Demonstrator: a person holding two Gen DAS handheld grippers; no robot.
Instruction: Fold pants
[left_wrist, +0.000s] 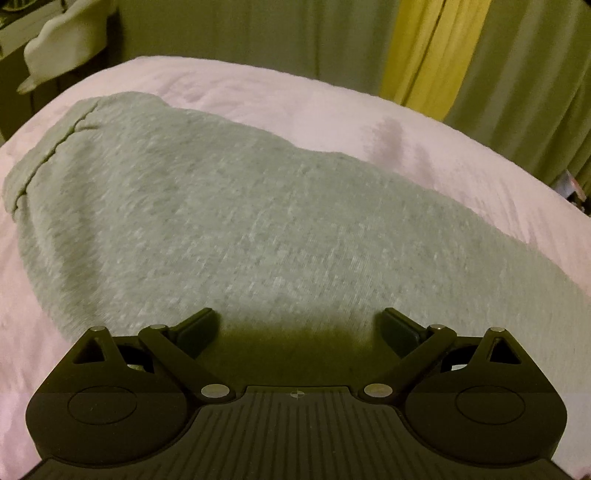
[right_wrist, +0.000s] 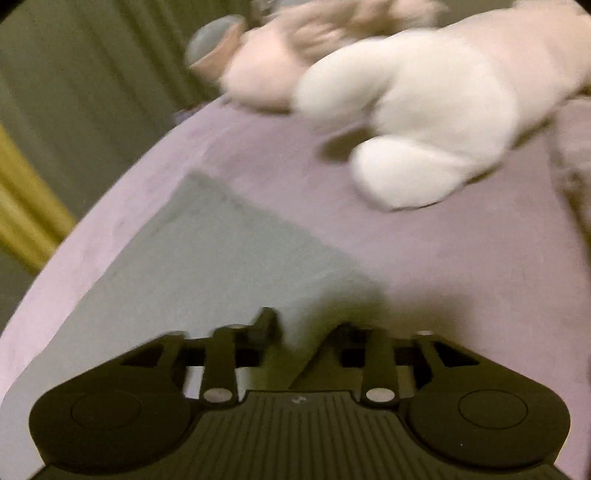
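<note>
Grey knit pants (left_wrist: 221, 214) lie flat across the pink bed sheet (left_wrist: 314, 103), with a seamed hem at the far left. My left gripper (left_wrist: 299, 325) hovers just over the near part of the fabric, its jaws wide open and nothing between them. In the right wrist view a straight-edged corner of the grey pants (right_wrist: 207, 258) rests on the sheet (right_wrist: 461, 266). My right gripper (right_wrist: 306, 328) is above the near right edge of that cloth, jaws partly open. No fabric is pinched between its pads. This view is blurred.
A white plush toy (right_wrist: 424, 122) and a pink one (right_wrist: 266, 70) lie on the bed beyond the pants. Green and yellow curtains (left_wrist: 417, 48) hang behind the bed's far edge. A pale object (left_wrist: 66, 40) sits on furniture at the upper left.
</note>
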